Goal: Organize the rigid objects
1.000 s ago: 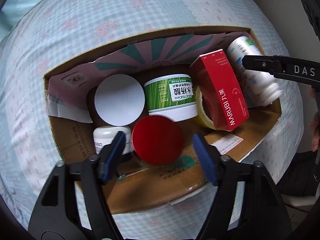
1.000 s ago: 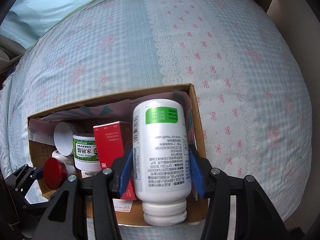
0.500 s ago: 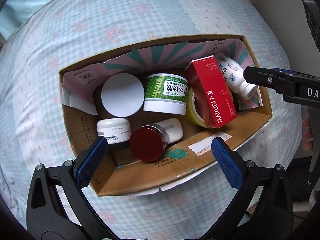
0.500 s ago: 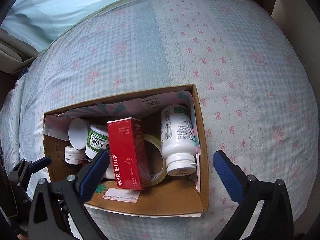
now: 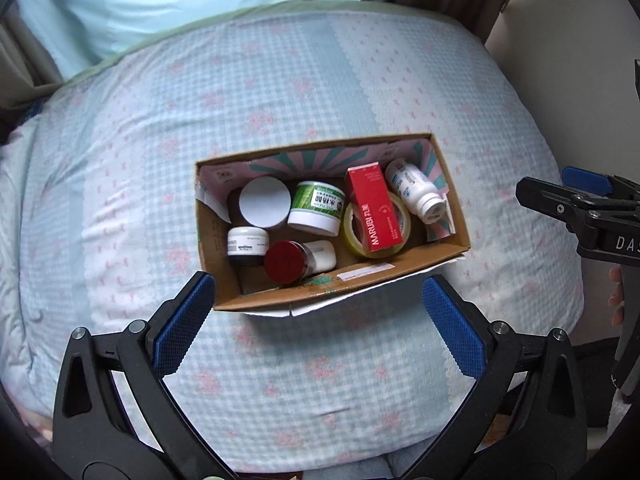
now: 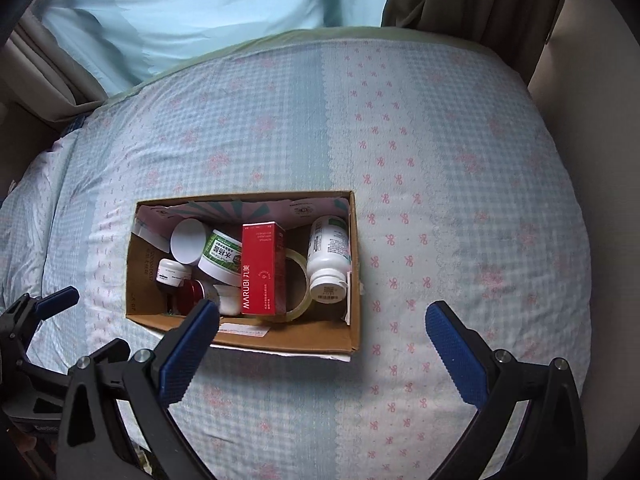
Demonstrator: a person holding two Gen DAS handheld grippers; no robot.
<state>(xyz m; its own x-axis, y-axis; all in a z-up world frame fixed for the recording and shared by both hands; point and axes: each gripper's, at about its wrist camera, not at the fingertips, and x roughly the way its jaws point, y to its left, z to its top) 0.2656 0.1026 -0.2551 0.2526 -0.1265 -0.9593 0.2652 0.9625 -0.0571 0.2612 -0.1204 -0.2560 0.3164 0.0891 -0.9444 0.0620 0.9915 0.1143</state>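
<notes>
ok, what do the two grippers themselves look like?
Both match: the left gripper and right gripper have black, triangulated plastic arms with silver screws, ending in blue cross-hatched finger pads. White "DAS" lettering marks the right gripper's body in the left wrist view. No cables or sleeves visible.

A bed [image 6: 460, 168] in pale blue checked bedding with pink bows; light blue curtain [image 6: 192, 12] behind, dark drape [image 6: 472, 4] beside a beige wall [image 6: 592, 80].
</notes>
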